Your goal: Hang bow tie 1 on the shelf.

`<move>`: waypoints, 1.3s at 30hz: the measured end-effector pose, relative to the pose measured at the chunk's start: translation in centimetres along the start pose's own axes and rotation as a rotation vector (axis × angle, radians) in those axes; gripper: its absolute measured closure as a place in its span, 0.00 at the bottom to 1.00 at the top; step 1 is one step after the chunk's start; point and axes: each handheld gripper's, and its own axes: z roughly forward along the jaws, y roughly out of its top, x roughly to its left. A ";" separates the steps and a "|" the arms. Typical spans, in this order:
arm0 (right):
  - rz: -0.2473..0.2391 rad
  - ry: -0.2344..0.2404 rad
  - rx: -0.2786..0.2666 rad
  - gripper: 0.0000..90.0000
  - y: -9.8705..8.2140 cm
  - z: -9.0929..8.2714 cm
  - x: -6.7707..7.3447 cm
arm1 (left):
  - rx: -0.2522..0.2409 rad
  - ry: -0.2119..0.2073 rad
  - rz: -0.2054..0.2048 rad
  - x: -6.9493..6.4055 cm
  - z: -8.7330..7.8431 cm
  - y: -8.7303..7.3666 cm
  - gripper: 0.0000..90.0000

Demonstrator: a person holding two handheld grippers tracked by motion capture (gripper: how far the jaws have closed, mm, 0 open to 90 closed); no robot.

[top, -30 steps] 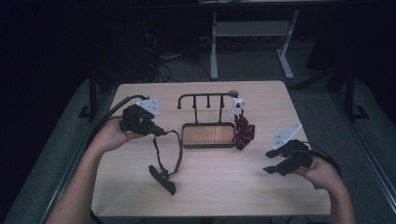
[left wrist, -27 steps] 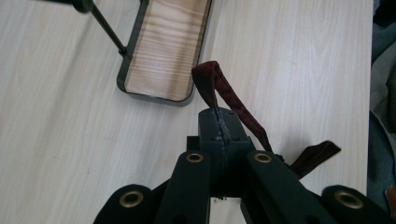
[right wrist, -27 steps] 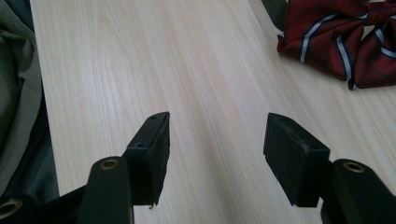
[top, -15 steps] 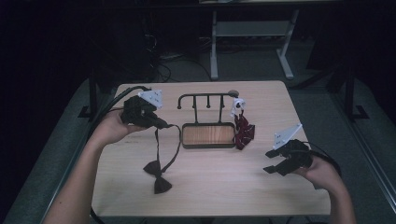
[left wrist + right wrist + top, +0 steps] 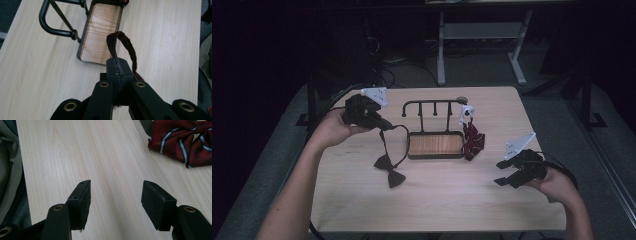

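Dark bow tie (image 5: 389, 171) dangling by its strap from left hand-held gripper (image 5: 381, 123)

Under your grippers lies a pale wooden table (image 5: 437, 200) with a smooth matt grain. The black metal rack (image 5: 432, 106) has a faint sheen, its tray inlaid with warmer wood. Your left gripper (image 5: 379, 121) of matt black plastic pinches the dark cloth strap of a bow tie (image 5: 389, 170). The striped red bow tie (image 5: 185, 137) looks woven.

bow tie (image 5: 389, 171) left of tray (image 5: 435, 145)
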 end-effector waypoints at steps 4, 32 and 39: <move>0.002 0.001 0.001 0.45 0.0 0.0 0.0 | 0.009 0.006 -0.002 0.5 -0.3 0.4 1.00; 0.002 0.003 -0.005 0.45 -0.2 -0.1 -0.1 | 0.045 0.052 -0.074 4.0 0.0 2.2 1.00; 0.009 0.007 -0.002 0.45 -0.3 0.0 -0.2 | 0.051 0.075 -0.082 4.6 0.3 2.8 1.00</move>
